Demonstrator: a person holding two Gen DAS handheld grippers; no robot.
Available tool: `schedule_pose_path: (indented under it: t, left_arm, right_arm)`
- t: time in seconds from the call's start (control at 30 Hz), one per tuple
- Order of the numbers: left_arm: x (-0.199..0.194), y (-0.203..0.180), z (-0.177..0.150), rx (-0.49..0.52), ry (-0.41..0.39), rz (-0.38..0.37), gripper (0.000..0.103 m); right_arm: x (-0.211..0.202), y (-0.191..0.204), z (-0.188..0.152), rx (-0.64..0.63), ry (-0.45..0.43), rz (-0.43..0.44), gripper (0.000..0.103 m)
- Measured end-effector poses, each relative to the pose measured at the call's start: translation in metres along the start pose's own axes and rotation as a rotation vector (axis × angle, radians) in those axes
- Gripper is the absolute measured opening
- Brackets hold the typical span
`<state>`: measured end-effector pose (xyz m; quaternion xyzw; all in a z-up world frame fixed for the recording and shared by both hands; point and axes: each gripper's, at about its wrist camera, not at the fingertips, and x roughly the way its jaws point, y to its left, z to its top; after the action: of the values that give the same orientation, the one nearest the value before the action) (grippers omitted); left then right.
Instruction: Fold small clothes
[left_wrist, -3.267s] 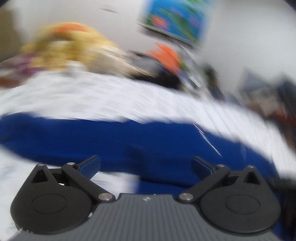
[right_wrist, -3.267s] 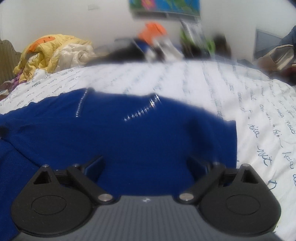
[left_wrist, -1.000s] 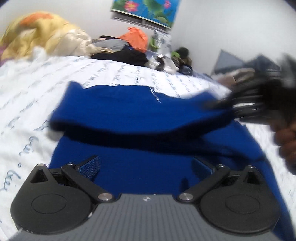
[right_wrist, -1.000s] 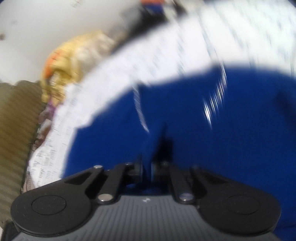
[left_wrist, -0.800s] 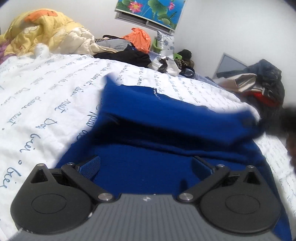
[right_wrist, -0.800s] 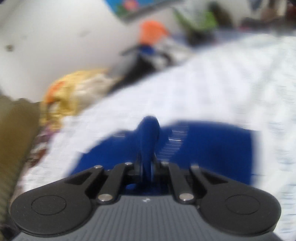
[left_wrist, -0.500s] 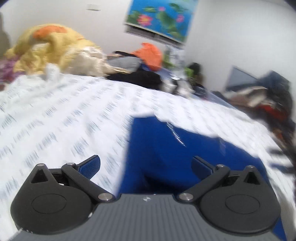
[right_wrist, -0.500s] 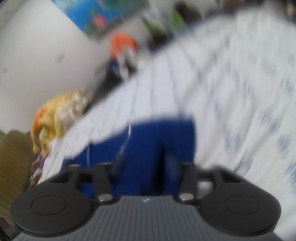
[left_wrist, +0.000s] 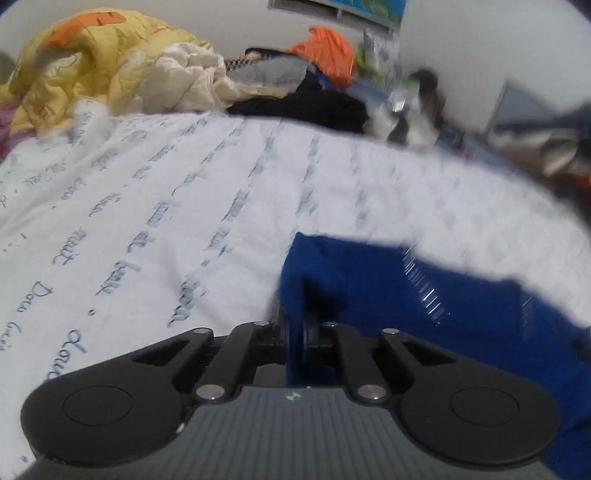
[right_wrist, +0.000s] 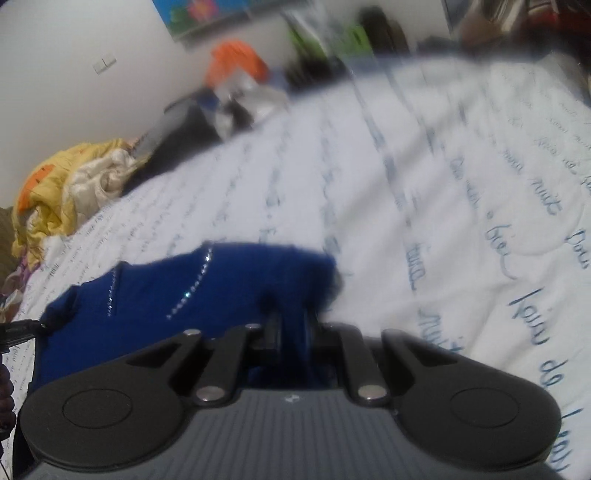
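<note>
**Blue garment pinched at both ends on a printed bedsheet**

- Blue garment (left_wrist: 443, 306): royal blue fabric with lines of small sparkling studs, spread across the white bedsheet (left_wrist: 155, 206). Its left corner is seen in the left wrist view, its right corner in the right wrist view (right_wrist: 207, 288).
- Left gripper (left_wrist: 295, 332): jaws closed, with a fold of the blue garment clamped between them at the garment's left edge.
- Right gripper (right_wrist: 293, 328): jaws closed, with blue fabric gripped between them near the garment's right edge. The left gripper's tip (right_wrist: 22, 326) is seen at the garment's far corner.
- Bedsheet: white, printed with rows of blue cursive script.
- Yellow quilt (left_wrist: 85, 59): bunched with cream bedding at the far left of the bed.
- Orange item (left_wrist: 328, 55): set among dark clothes (left_wrist: 306, 107) at the far edge; details blurred.
- Floral picture (right_wrist: 207, 11): hung on the white wall.
</note>
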<state>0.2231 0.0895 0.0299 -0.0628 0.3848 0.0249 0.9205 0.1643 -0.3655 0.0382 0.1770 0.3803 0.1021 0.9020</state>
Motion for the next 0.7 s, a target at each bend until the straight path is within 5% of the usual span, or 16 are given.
schedule_pose_path:
  t: [0.1,0.17,0.2,0.3,0.4,0.5,0.57,0.7]
  left_arm:
    - [-0.006,-0.006,-0.014,0.068,-0.052,0.058,0.029]
    - [-0.018,-0.006,-0.012,0.070,-0.061,0.097,0.054]
    - [-0.029,-0.006,-0.012,0.067,-0.109,0.117,0.058]
    - [-0.064,-0.012,-0.011,0.042,-0.273,0.021,0.084]
    - [-0.055,-0.033,-0.009,0.083,-0.185,-0.140,0.085]
    - [-0.016,-0.041,-0.018,0.117,0.011,-0.153,0.082]
    - [-0.015,-0.040,-0.035,0.229,-0.099,-0.072,0.099]
    - [-0.027,-0.035,-0.036,0.222,-0.080,-0.032,0.099]
  right_arm:
    - [0.001,0.003,-0.008,-0.028,-0.038,-0.008,0.010]
    - [-0.005,0.009,-0.005,-0.035,-0.031,-0.029,0.025]
    - [-0.009,0.012,-0.001,-0.029,-0.036,-0.054,0.028]
    - [-0.041,0.026,0.002,-0.015,-0.195,-0.071,0.036]
    - [-0.036,0.058,-0.002,-0.070,-0.168,0.053,0.049]
    - [0.007,0.081,-0.021,-0.190,-0.023,-0.006,0.050]
    - [0.016,0.078,-0.045,-0.317,-0.113,-0.043,0.052]
    - [0.021,0.081,-0.055,-0.371,-0.121,-0.084,0.053]
